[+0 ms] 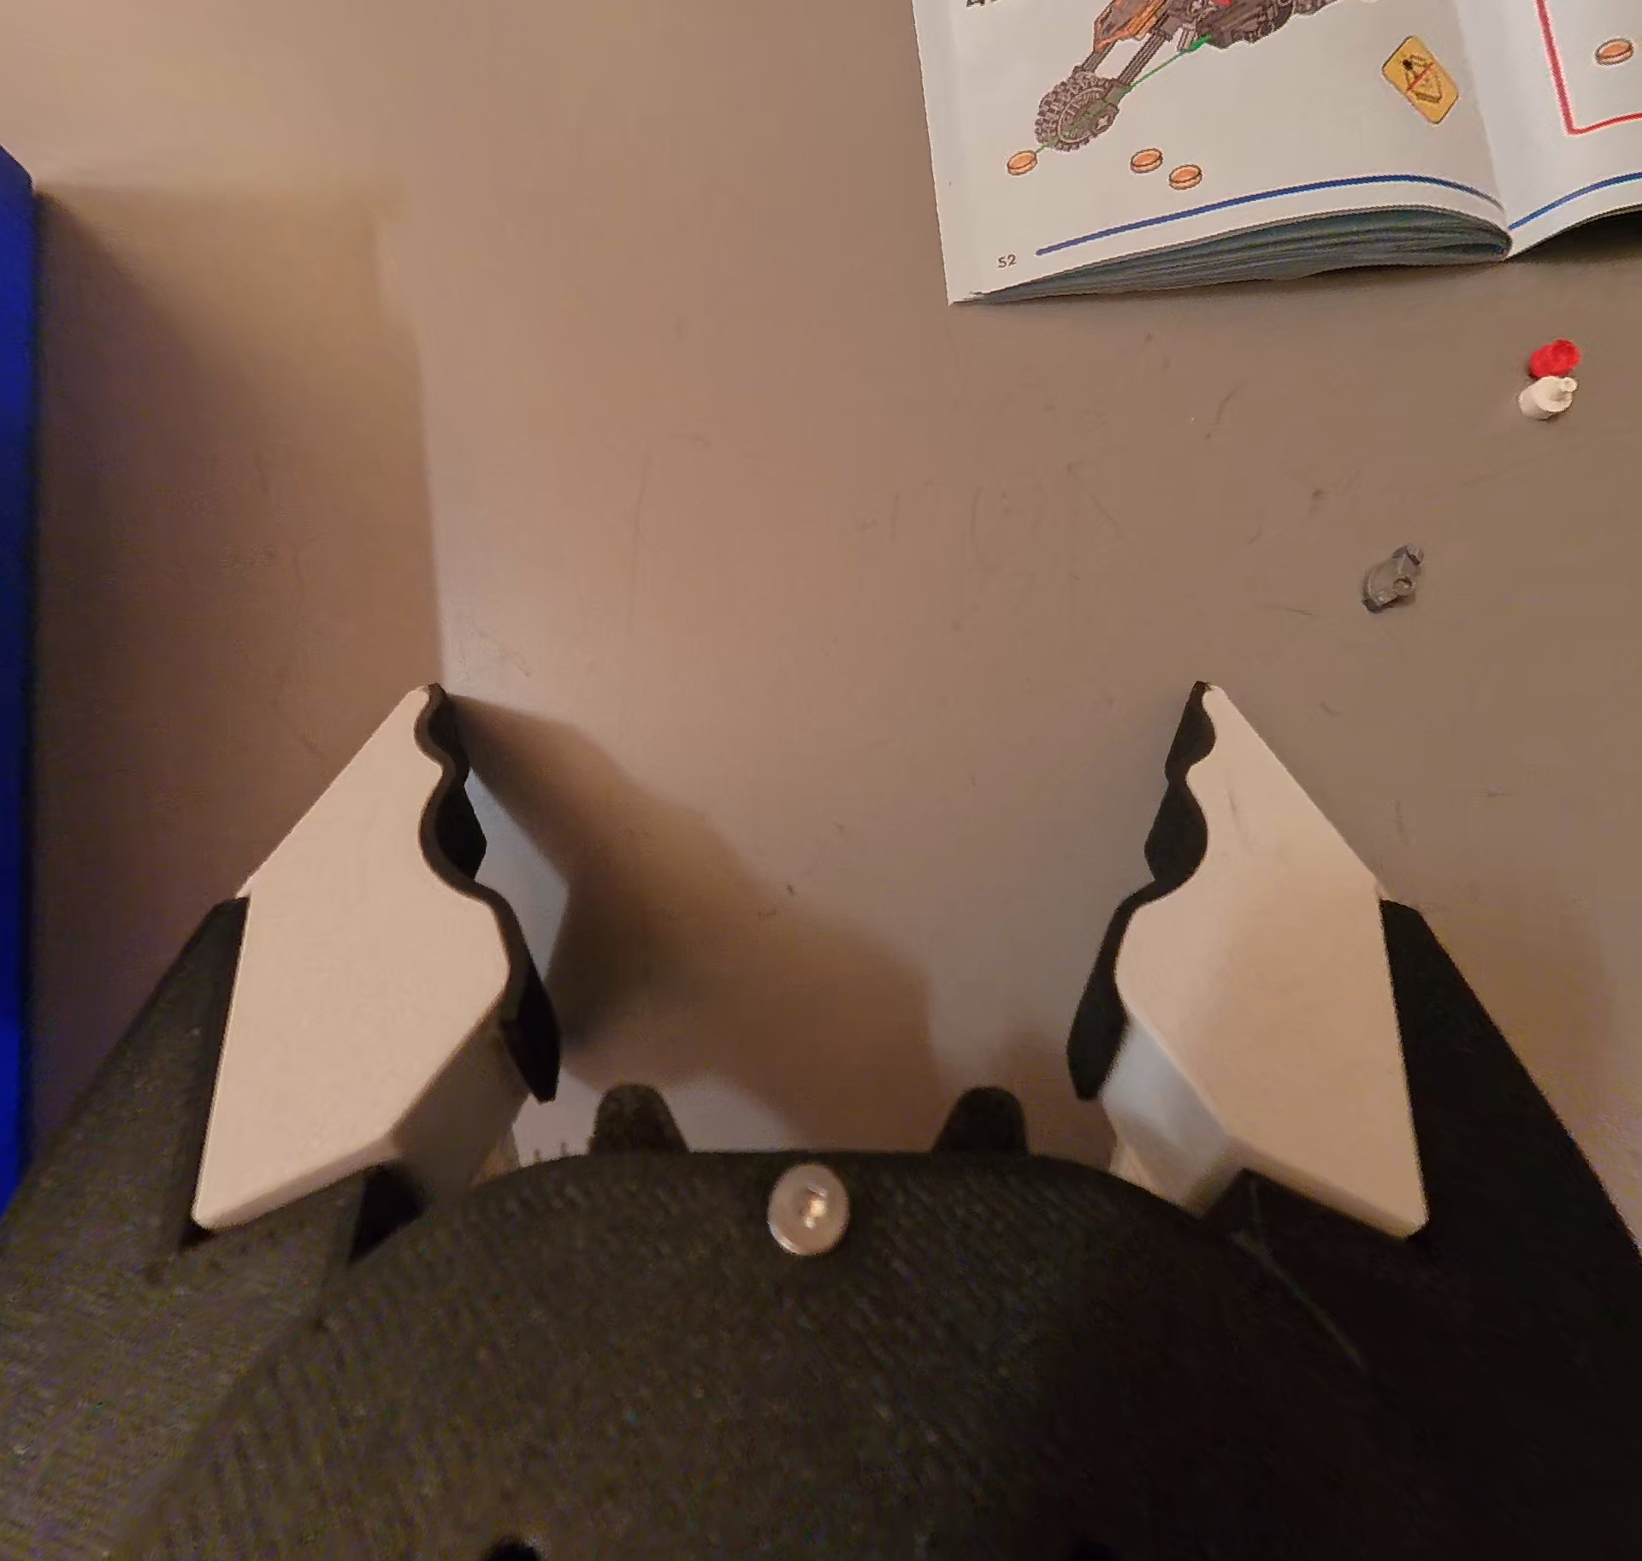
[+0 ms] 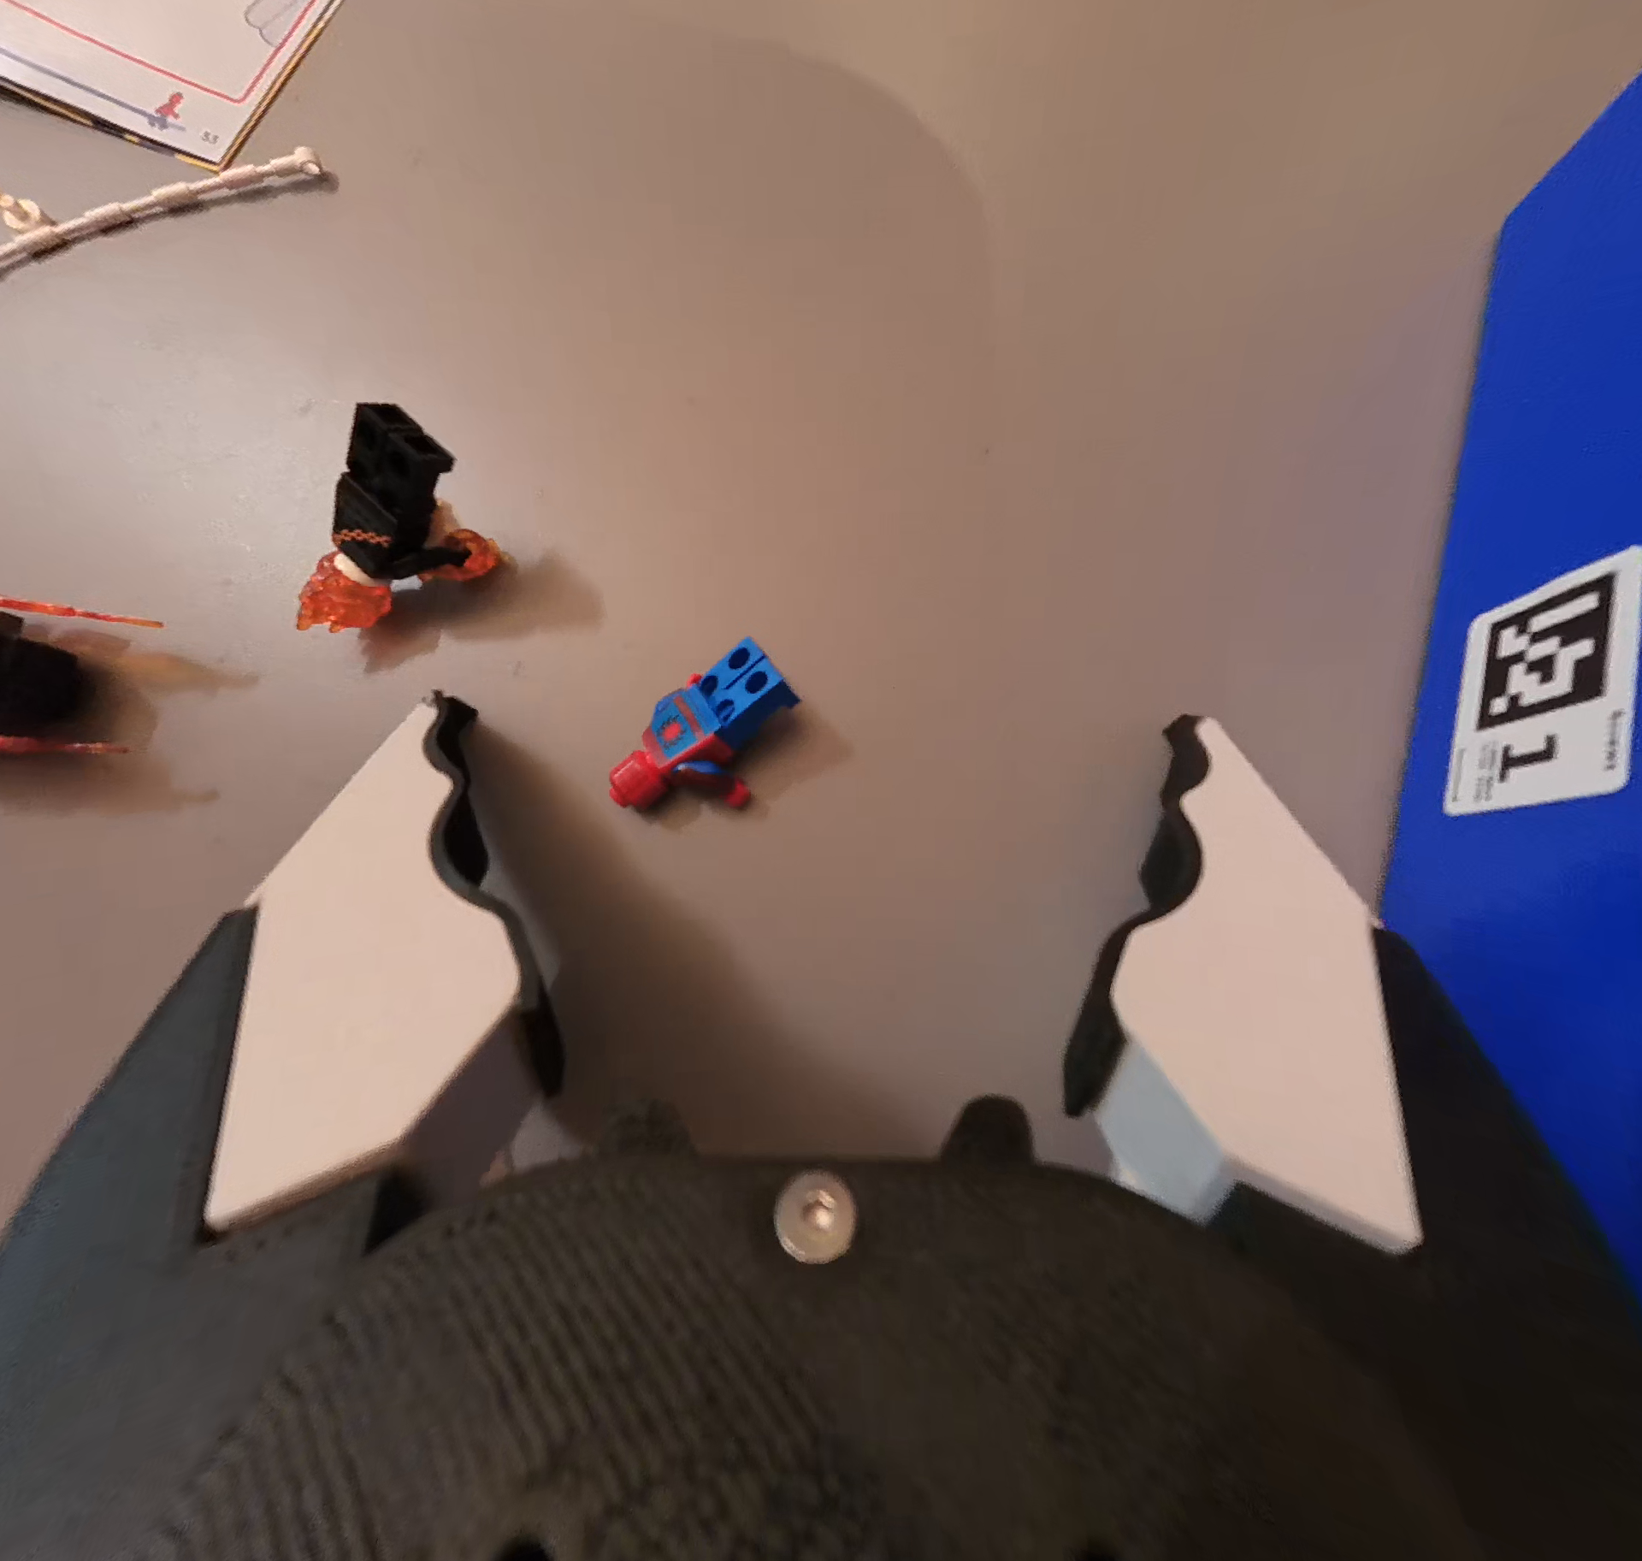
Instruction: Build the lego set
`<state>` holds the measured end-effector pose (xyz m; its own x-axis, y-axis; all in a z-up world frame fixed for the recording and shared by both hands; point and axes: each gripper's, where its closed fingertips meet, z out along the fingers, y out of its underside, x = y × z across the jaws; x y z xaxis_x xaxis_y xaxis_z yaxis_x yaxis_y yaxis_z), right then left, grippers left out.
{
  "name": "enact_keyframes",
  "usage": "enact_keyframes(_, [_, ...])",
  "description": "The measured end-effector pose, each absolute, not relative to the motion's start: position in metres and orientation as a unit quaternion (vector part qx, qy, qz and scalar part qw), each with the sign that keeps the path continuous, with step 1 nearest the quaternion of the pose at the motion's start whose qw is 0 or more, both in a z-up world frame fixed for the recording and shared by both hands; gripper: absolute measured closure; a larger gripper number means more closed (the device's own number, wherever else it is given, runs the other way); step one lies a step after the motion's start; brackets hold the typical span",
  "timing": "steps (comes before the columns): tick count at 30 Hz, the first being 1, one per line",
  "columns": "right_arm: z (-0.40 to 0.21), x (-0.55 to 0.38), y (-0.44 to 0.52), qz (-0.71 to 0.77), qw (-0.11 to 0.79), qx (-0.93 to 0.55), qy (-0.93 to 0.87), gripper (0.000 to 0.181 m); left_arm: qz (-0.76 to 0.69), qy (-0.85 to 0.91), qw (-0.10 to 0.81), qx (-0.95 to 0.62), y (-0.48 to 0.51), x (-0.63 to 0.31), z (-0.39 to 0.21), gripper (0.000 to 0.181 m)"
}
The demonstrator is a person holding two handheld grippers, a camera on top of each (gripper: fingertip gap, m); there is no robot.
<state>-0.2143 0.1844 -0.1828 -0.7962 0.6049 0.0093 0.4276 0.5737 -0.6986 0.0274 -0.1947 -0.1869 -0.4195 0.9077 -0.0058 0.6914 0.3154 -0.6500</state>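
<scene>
Red-and-blue minifigure (image 2: pixel 702 727); black minifigure (image 2: pixel 391 505) with translucent orange flames; blue box (image 2: pixel 1546 416) bearing black-and-white marker; red stud (image 1: pixel 1555 356); white piece (image 1: pixel 1544 397); grey piece (image 1: pixel 1391 579); grey-brown table (image 1: pixel 800 452).

Left gripper (image 1: pixel 817 692) and right gripper (image 2: pixel 813 710) both spread wide, holding nothing

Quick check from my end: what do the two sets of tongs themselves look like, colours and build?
Both match. The left tongs and right tongs have flat white fingers edged with wavy black pads, mounted on a textured black printed body with one silver screw at centre. No cables or sleeves show.
</scene>
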Motion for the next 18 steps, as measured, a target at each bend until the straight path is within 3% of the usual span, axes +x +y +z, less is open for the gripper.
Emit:
enact_keyframes(4, [-0.1848, -0.2186, 0.1849, 0.351, 0.120, -0.290, -0.882, 0.023, 0.293, -0.790, 0.184, -0.506, -0.1945, 0.0274, -0.1869, 0.028])
enact_keyframes(18, [-0.1847, -0.2181, 0.1841, 0.351, 0.121, -0.290, -0.882, 0.023, 0.292, -0.789, 0.186, -0.508, -0.1943, 0.0271, -0.1870, 0.029])
